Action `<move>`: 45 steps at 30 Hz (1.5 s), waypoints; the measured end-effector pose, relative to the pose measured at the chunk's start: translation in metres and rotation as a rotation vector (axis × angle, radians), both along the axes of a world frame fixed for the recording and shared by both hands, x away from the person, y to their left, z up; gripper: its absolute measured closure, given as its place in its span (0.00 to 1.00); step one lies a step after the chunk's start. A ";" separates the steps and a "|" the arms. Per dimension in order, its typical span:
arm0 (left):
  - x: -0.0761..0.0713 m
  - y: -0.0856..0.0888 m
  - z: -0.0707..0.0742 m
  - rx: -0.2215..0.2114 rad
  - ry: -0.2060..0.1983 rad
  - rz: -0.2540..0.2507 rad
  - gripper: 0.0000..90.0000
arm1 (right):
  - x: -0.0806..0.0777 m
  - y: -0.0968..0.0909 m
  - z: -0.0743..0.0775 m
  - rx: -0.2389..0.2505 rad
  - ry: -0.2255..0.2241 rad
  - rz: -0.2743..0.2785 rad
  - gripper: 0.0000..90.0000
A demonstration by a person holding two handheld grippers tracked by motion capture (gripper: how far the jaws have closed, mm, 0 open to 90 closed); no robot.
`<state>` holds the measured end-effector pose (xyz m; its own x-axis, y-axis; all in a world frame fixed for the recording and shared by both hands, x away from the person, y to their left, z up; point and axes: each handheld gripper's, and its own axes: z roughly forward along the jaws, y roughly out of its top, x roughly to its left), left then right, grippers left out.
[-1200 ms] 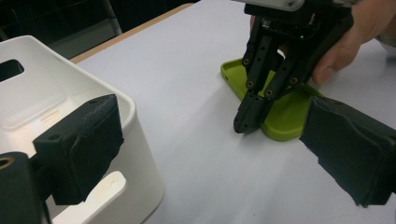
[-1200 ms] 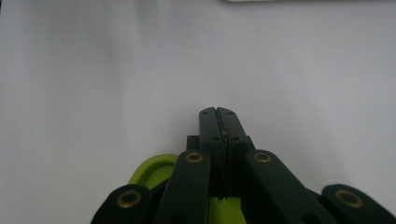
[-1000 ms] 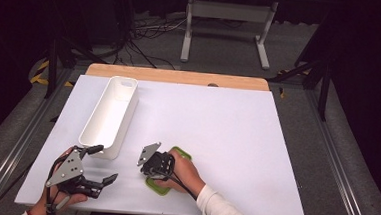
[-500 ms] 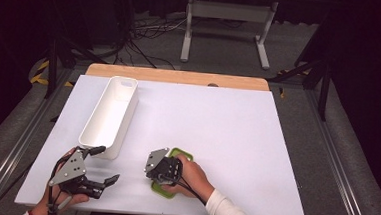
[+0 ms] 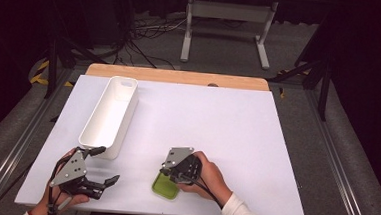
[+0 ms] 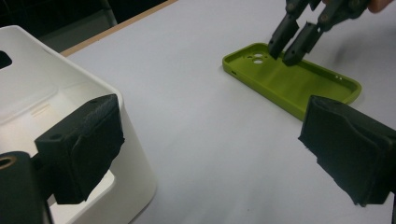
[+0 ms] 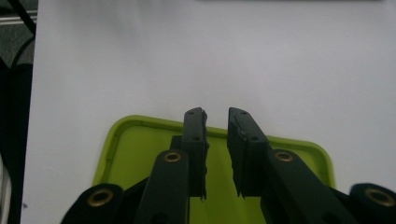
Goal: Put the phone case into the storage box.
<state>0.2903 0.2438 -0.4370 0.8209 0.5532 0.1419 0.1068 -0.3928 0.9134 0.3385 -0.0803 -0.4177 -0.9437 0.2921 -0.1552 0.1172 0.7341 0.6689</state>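
A recording lab or studio: a white-topped table [image 5: 237, 125] stands among black curtains, loose floor cables [image 5: 148, 32], a grey metal stand [image 5: 226, 19] and hazard-striped tape [image 5: 43, 71].

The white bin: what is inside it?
The white bin looks empty in the high view; its near end is partly hidden by the left gripper, so that corner cannot be checked.

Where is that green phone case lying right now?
In the high view the phone case lies flat, open side up, near the table's front edge, just under the right gripper. The white bin sits apart to its left.
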 end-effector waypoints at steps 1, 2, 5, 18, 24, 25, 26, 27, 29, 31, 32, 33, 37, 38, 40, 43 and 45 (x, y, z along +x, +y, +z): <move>0.000 0.001 0.000 0.002 -0.003 0.000 0.07 | 0.002 -0.004 0.002 0.005 -0.001 -0.014 0.83; 0.000 0.001 0.000 0.002 -0.006 0.002 0.07 | 0.003 -0.009 0.004 0.006 -0.008 -0.034 0.81; 0.000 0.002 0.000 0.005 -0.001 -0.001 0.07 | 0.009 -0.022 0.008 0.014 -0.012 -0.080 0.77; 0.000 0.001 0.000 0.012 0.000 -0.012 0.07 | 0.027 -0.042 0.008 -0.008 0.005 -0.217 0.46; 0.001 0.000 0.000 0.016 0.005 -0.014 0.07 | 0.036 -0.046 0.007 -0.019 0.028 -0.284 0.27; 0.001 0.000 -0.001 0.015 0.003 -0.012 0.07 | 0.038 -0.048 0.008 -0.018 0.026 -0.293 0.25; 0.001 0.000 -0.001 0.016 0.007 -0.014 0.07 | 0.039 -0.049 0.008 -0.014 0.030 -0.300 0.23; 0.001 -0.001 -0.001 0.016 0.010 -0.018 0.07 | 0.040 -0.050 0.008 -0.010 0.039 -0.308 0.21; 0.001 -0.001 -0.001 0.024 0.009 -0.020 0.07 | 0.042 -0.052 0.008 -0.013 0.047 -0.316 0.19; 0.002 -0.002 -0.001 0.028 0.006 -0.018 0.07 | 0.044 -0.054 0.008 -0.014 0.048 -0.334 0.16; 0.002 -0.002 -0.001 0.029 0.006 -0.018 0.07 | 0.045 -0.056 0.008 -0.009 0.056 -0.335 0.16; 0.002 -0.002 -0.002 0.029 0.011 -0.019 0.07 | 0.046 -0.057 0.008 0.002 0.067 -0.342 0.16; 0.002 -0.003 -0.003 0.033 0.017 -0.019 0.07 | 0.049 -0.062 0.008 -0.003 0.113 -0.330 0.14; 0.002 -0.003 -0.002 0.035 0.014 -0.019 0.07 | 0.050 -0.063 0.009 -0.003 0.116 -0.333 0.13; 0.003 -0.004 -0.003 0.036 0.015 -0.023 0.07 | 0.050 -0.063 0.010 -0.002 0.114 -0.331 0.12; 0.003 -0.005 -0.004 0.036 0.019 -0.024 0.07 | 0.053 -0.061 0.014 0.008 0.114 -0.344 0.12; 0.003 -0.006 -0.004 0.036 0.027 -0.028 0.07 | 0.055 -0.057 0.014 -0.019 0.114 -0.346 0.15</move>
